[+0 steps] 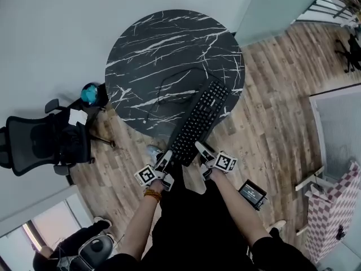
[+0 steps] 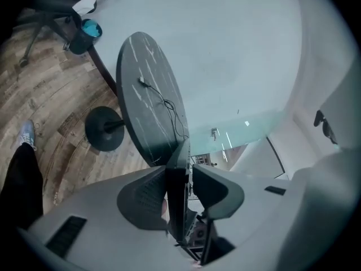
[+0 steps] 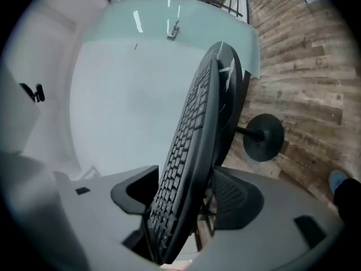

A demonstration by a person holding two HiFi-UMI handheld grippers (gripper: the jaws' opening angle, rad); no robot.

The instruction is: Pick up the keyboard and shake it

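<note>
**Keyboard** (image 1: 200,118): black, full-size. It lies aslant at the near right edge of the surface (image 1: 148,41). Its far end is over the marble top and its near end overhangs the edge towards you. The head view does not settle whether the far end rests on the top.

**Your left gripper** (image 1: 164,162): at the near left corner of the keyboard. In the left gripper view the keyboard (image 2: 176,176) stands edge-on between the fingers (image 2: 144,199). Your left gripper (image 2: 181,192) has its fingers clamped on that thin edge.

**Your right gripper** (image 1: 203,152): at the near right corner. In the right gripper view the keyboard (image 3: 190,131) passes between the fingers (image 3: 238,199), key face turned to the left one. Your right gripper (image 3: 186,203) has its fingers apart, with a dark gap showing on the key side, so they are not pressing.

**Surface:** round, black with white veining, on a single pedestal foot.

**Cable** (image 1: 169,87): thin and black, looped loosely on the surface left of the keyboard.

**Office chair** (image 1: 46,141): black mesh, on the wooden floor well to the left of the surface.
</note>
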